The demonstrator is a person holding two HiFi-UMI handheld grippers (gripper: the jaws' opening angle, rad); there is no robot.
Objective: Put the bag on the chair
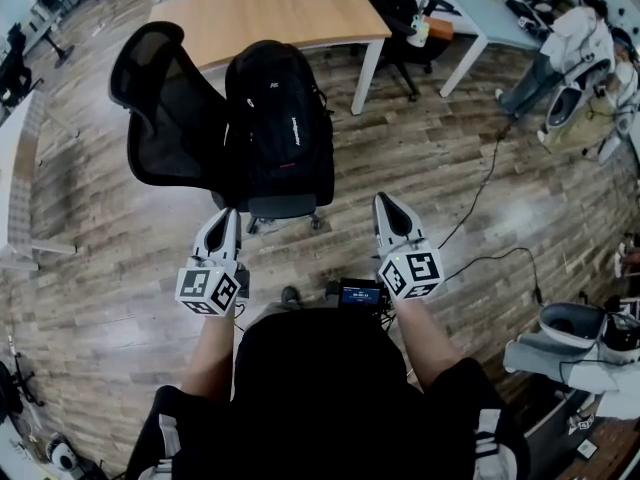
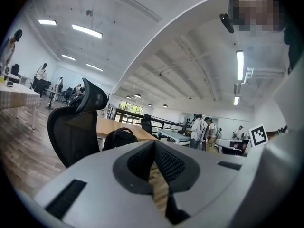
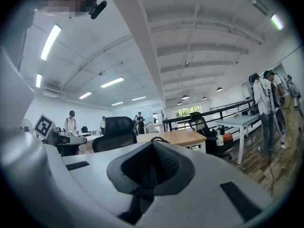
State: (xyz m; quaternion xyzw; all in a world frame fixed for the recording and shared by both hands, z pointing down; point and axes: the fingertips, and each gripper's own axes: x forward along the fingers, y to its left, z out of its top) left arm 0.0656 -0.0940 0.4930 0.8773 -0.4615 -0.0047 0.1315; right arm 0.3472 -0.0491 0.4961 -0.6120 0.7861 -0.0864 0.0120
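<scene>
A black backpack [image 1: 280, 128] stands upright on the seat of a black mesh office chair [image 1: 165, 108], leaning against its backrest. Both grippers are held a little in front of the chair, apart from the bag. My left gripper [image 1: 228, 215] points at the chair's near left side, shut with nothing between its jaws. My right gripper [image 1: 388, 204] hangs to the right of the seat, also shut and empty. In the left gripper view the chair [image 2: 71, 127] and the top of the backpack [image 2: 119, 137] show beyond the closed jaws. The right gripper view shows the chair's backrest [image 3: 114, 132].
A wooden desk [image 1: 270, 13] with white legs stands right behind the chair. A second dark chair [image 1: 395, 18] and a white table [image 1: 490, 13] are at the back right. Cables [image 1: 480, 198] run over the wood floor. People stand at the far right [image 1: 565, 68].
</scene>
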